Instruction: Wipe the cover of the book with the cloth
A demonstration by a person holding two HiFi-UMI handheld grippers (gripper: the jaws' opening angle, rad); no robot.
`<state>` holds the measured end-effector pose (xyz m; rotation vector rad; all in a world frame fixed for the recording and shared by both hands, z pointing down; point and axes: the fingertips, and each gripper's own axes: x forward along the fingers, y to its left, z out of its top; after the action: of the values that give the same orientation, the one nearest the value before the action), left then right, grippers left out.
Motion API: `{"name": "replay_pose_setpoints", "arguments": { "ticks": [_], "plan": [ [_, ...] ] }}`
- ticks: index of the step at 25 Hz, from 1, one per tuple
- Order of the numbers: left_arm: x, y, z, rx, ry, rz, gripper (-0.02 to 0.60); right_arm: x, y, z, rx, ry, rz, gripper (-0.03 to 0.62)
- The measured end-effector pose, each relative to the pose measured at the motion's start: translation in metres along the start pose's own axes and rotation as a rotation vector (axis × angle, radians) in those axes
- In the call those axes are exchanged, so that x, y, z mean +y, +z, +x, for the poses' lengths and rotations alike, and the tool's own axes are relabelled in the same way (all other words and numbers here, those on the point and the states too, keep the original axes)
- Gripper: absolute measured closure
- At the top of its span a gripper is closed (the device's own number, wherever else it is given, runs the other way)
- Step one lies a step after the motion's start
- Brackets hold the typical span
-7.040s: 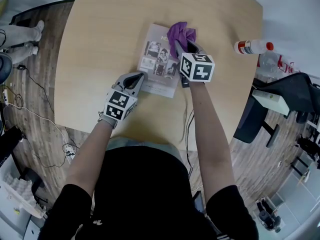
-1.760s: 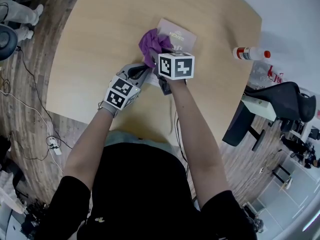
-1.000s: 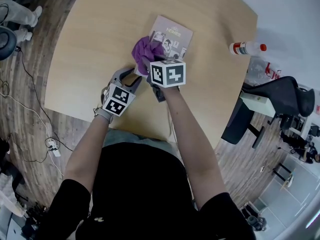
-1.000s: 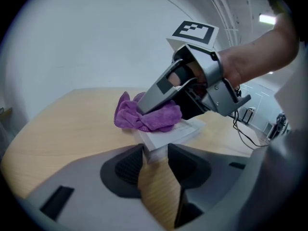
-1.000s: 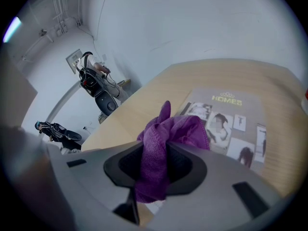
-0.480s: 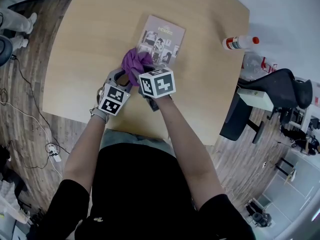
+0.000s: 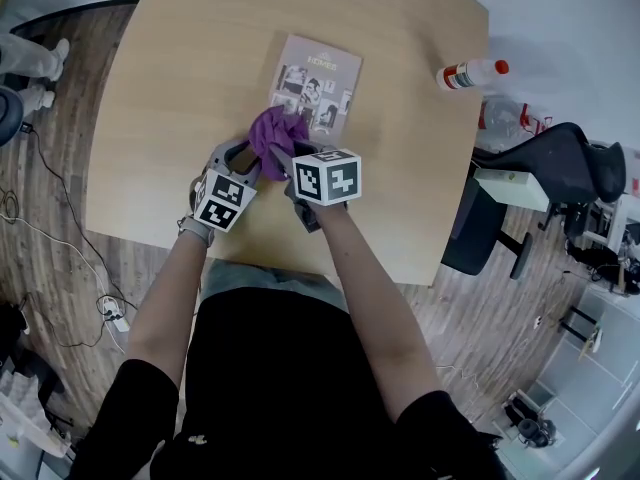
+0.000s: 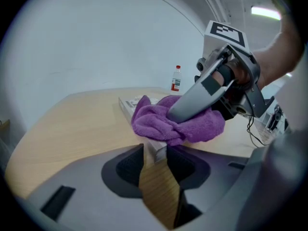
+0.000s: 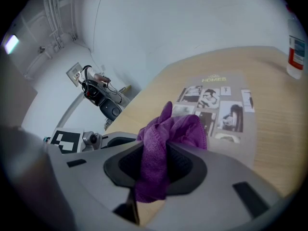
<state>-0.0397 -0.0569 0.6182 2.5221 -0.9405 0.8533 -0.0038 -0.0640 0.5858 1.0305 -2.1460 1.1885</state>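
- The cloth (image 7: 277, 133) hides the book's (image 7: 318, 80) near corner in the head view.
- In the left gripper view the cloth covers most of the book.
- The book's print is too small to read.
- The bottle (image 9: 298, 52), right of the book, is cut off by the picture's edge.

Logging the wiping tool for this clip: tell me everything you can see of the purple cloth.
The purple cloth is a soft, terry-like rag, bunched into folds. The right gripper is shut on it, with a tail trailing back between the jaws. Its bunched end rests on the book, at the corner of the cover nearest the person; the rest of the cover shows.
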Motion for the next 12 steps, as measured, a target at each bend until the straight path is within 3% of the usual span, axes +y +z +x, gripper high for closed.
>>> {"name": "replay_pose_setpoints", "arguments": {
  "ticks": [12],
  "plan": [
    [0.002, -0.001, 0.000, 0.001, 0.024, 0.010, 0.423, -0.043, -0.033, -0.055, -0.045, -0.048, 0.087, 0.482]
  ]
}}
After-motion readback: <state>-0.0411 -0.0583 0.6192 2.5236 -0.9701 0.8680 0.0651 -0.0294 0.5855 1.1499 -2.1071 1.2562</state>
